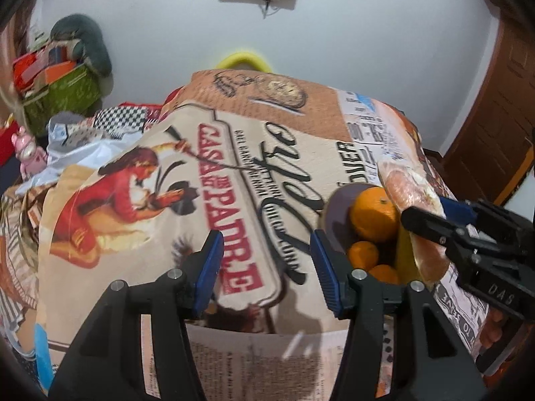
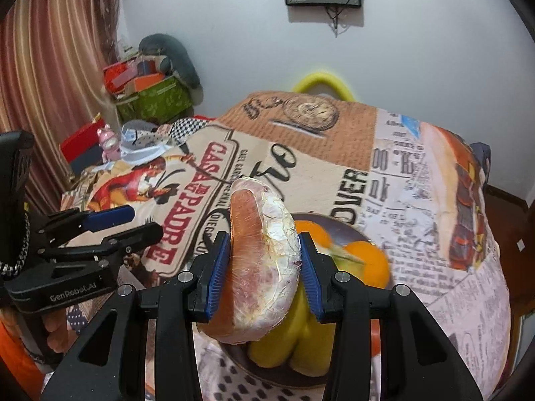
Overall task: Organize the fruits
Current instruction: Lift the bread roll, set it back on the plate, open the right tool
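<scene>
Above the bowl [image 2: 347, 230], right tool [image 2: 264, 267] clamps a soft, cling-wrapped, slippery fruit wedge [image 2: 264, 260] across its flat faces; left tool [image 1: 267, 267] empty, opening.

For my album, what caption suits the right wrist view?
Right gripper lifts a plastic-wrapped pink fruit wedge above a dark bowl of oranges.

L gripper [image 1: 265, 274] angled down, jaws apart, empty; R gripper [image 2: 264, 277] angled down, jaws clamped.
</scene>
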`<state>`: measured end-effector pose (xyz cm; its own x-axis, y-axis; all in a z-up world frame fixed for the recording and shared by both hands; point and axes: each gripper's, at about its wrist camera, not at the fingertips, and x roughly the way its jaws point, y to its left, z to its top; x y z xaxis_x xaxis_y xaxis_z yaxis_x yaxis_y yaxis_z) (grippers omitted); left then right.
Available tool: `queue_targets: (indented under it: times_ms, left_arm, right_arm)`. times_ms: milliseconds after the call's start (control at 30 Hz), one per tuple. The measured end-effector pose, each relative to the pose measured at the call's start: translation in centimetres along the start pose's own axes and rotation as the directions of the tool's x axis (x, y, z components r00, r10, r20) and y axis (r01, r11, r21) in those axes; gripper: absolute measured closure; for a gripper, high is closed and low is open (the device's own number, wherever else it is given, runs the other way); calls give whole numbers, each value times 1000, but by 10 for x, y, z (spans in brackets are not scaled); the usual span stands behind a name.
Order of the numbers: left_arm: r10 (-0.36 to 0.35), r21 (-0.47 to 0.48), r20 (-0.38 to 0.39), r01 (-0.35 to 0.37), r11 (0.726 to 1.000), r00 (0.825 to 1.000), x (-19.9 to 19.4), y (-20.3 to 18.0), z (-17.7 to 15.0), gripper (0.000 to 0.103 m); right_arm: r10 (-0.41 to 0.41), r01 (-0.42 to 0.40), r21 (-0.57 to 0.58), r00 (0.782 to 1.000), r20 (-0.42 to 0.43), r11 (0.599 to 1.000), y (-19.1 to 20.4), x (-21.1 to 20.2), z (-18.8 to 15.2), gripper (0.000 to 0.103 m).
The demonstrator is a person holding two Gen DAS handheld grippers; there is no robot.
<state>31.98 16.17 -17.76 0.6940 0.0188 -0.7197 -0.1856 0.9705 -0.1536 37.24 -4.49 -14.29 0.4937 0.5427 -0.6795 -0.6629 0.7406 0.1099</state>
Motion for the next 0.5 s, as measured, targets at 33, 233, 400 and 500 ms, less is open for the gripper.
queue_targets:
  times_ms: [33, 233, 400, 500]
  left_arm:
    - [-3, -7, -2, 3, 1000, 1000, 1, 4, -1, 50]
    - [-39, -27, -17, 39, 999, 999, 4, 14, -6, 50]
    - [-53, -18, -33, 53, 998, 998, 7, 13, -11, 49]
    - [-59, -19, -37, 59, 998, 998, 8, 12, -13, 49]
  right_arm:
    - [-2, 2, -2, 1000, -7, 1000, 3, 3, 0, 65]
    - [-56, 53, -54, 998, -43, 997, 20, 23, -3, 65]
    - [-100, 92, -108, 993, -71, 990, 27, 38, -8, 68]
    - [-110, 101, -119, 991, -75, 988, 28, 40, -9, 68]
